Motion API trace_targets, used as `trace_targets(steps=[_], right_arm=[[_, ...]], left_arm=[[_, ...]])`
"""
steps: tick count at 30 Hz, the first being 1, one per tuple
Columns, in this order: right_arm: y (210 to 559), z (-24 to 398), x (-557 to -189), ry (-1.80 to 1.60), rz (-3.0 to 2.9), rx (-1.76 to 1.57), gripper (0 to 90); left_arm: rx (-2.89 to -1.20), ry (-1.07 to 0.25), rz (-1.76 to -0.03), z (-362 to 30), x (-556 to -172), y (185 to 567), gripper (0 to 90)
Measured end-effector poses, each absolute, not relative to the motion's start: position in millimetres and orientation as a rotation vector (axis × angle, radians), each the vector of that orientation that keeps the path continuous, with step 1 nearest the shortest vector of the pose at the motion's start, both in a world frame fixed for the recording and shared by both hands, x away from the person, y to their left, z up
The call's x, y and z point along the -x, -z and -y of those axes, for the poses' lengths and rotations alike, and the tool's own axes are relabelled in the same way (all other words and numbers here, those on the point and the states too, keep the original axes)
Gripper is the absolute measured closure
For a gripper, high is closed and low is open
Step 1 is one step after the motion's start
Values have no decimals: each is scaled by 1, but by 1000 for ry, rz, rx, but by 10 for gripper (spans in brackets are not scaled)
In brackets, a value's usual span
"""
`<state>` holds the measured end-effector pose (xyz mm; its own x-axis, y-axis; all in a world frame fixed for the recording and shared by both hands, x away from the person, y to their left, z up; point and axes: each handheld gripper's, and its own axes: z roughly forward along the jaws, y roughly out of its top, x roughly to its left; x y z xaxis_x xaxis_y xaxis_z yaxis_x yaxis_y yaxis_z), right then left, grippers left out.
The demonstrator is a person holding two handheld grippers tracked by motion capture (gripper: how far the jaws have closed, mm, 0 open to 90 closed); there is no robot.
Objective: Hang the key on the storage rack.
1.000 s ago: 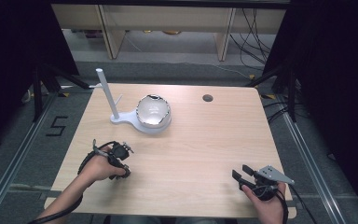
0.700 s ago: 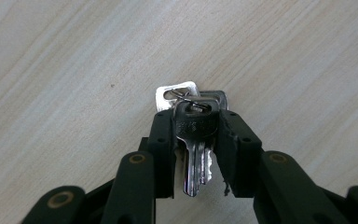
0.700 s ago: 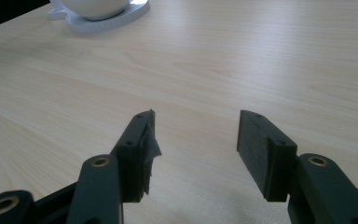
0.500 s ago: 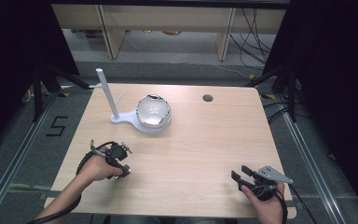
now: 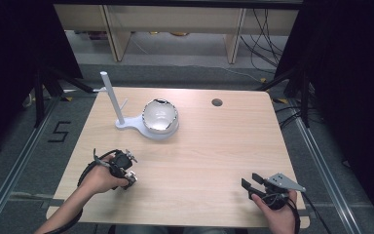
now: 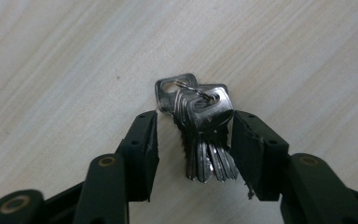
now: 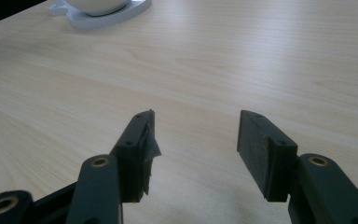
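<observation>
Left gripper (image 6: 193, 135) straddles the bunch of keys (image 6: 200, 128), jaws narrow but not visibly clamped; right gripper (image 7: 193, 140) gapes wide, empty; lifting likely remains.

Our left gripper (image 6: 193, 135) points down at the table, jaws parted. Our right gripper (image 7: 193, 140) lies low, jaws wide apart.

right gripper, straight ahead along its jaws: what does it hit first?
Bare light wooden tabletop for a long stretch; the open right gripper points roughly toward the white stand base under the white bowl, probably first contact, though depth is unclear.
</observation>
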<state>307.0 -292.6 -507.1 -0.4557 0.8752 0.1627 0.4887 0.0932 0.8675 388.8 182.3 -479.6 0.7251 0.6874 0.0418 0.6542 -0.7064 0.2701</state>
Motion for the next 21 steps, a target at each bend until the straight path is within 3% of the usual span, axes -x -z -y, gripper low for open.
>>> trace_targets(steps=[5, 14, 21], right_arm=[[507, 292, -307, -1323, -1979, -1341, 471], [507, 292, -306, -1322, -1996, -1359, 468], [509, 294, -307, -1303, -2001, -1356, 464]], left_arm=[[-2721, -234, -1069, -179, -385, 479, 540], [-2650, -158, -1200, -172, -384, 481, 515], [-2697, -136, -1187, -169, -390, 481, 602]])
